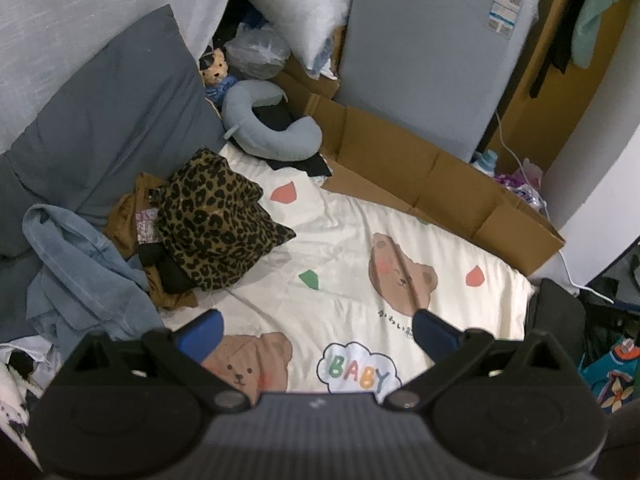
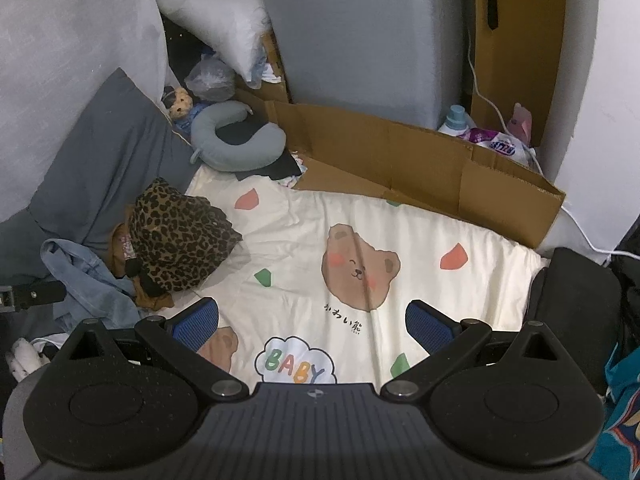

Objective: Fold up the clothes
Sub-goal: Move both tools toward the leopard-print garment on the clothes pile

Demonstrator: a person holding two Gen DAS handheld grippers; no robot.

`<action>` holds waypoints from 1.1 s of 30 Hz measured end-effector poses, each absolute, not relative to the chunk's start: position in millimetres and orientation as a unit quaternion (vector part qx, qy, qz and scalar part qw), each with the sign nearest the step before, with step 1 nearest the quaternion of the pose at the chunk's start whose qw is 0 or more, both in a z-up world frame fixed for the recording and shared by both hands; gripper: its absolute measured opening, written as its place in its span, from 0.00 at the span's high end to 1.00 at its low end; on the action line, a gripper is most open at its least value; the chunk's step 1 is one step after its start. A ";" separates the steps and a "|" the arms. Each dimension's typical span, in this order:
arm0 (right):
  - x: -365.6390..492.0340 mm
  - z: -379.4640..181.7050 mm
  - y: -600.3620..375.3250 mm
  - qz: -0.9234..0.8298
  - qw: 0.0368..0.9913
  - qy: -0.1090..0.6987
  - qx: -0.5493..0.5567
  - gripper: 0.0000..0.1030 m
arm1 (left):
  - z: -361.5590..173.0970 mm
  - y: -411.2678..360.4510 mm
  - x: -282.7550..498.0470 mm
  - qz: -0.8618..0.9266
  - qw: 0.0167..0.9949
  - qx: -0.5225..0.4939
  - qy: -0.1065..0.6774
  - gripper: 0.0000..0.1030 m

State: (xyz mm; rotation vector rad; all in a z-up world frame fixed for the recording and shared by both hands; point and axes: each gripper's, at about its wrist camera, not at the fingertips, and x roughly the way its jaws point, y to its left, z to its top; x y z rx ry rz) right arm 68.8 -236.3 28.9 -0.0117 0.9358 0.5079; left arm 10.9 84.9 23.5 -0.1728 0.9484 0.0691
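Hand-held grippers, left [image 1: 318, 330] and right [image 2: 312, 322], both apart; one leopard-print garment [image 1: 212, 220] heaped.

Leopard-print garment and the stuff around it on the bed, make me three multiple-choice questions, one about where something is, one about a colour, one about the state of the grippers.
1. Where does the leopard-print garment lie?
A. on a clothes pile at the sheet's left edge
B. inside the cardboard box
C. on the neck pillow

2. What colour is the neck pillow?
A. red
B. grey-blue
C. yellow

3. How are the left gripper and right gripper?
A. both open, holding nothing
B. both shut on cloth
C. one holds the teddy

Answers: 1 A, it tops brown and black clothes beside the denim garment. 2 B, its cover is grey-blue. 3 A, the bear-print sheet shows between the spread fingers.
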 end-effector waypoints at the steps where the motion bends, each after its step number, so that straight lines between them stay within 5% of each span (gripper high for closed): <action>1: 70.8 29.1 -233.8 0.243 0.861 0.446 -0.008 0.00 | 23.6 87.0 12.4 0.034 0.886 -0.084 0.455 0.01; 18: 123.5 27.8 -191.6 0.305 0.847 0.435 -0.017 0.00 | 5.9 151.7 36.1 0.064 0.892 -0.114 0.432 0.08; 33: 189.4 2.1 -142.0 0.365 0.827 0.426 -0.038 0.02 | -31.6 210.3 81.5 0.083 0.890 -0.148 0.424 0.32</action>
